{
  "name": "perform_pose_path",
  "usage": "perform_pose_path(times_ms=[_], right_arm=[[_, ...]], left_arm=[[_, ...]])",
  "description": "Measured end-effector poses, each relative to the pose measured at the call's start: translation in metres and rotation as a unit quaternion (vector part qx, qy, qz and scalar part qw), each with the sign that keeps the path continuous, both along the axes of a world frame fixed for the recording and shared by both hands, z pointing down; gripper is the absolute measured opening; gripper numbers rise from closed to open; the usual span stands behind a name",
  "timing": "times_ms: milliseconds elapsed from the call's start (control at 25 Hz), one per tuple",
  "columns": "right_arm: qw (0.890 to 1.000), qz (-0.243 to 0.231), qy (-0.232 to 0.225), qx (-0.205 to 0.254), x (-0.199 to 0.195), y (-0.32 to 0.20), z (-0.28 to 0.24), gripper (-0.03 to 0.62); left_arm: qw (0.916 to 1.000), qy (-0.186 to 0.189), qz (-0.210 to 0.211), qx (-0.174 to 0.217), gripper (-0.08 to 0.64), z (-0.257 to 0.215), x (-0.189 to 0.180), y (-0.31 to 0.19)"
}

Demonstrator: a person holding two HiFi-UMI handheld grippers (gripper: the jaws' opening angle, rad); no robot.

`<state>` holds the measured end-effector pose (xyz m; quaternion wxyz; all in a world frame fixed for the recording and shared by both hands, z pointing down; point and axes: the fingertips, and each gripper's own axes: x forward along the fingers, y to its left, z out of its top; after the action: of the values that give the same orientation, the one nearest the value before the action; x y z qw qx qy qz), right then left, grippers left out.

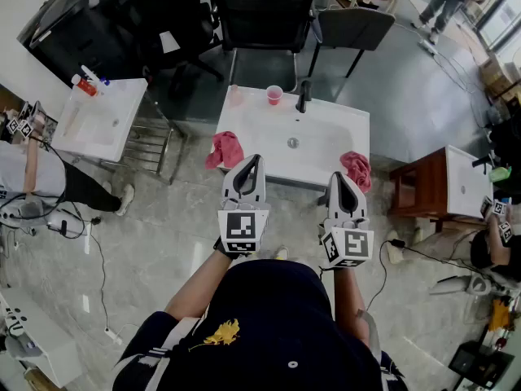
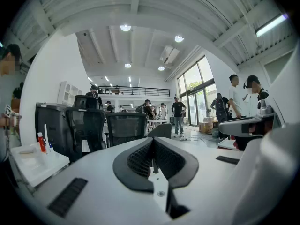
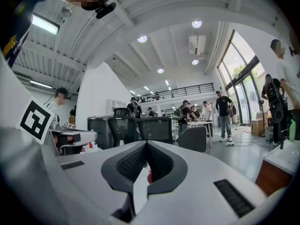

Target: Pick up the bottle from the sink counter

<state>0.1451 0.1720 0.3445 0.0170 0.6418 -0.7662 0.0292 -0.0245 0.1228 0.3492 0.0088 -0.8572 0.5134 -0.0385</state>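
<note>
Left gripper (image 1: 257, 160) and right gripper (image 1: 336, 176), jaws pressed together on nothing, hover level before the sink (image 1: 334, 133) (both well short of it), where what seems a pale bottle (image 1: 235, 96) stands back-left, near a red cup (image 1: 274, 94).

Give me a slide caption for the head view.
Left gripper and right gripper, both shut, poised before the sink counter and red cup.

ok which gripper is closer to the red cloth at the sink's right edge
Right. The right gripper sits just left of the red cloth; the left gripper is farther left.
</note>
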Motion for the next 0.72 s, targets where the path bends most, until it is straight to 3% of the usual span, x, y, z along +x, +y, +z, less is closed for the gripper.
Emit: perform_pose_path(times_ms=[400,720], right_arm=[[1.0,-0.015,0.002,-0.006,0.01,-0.004,0.0,0.026],[0.999,-0.03,0.0,-0.011,0.016,-0.004,0.001,0.026]], left_arm=[[0.9999,0.007,-0.009,-0.001,0.017,-0.005,0.007,-0.004],[1.0,0.0,0.008,-0.005,0.017,-0.008,0.026,0.003]])
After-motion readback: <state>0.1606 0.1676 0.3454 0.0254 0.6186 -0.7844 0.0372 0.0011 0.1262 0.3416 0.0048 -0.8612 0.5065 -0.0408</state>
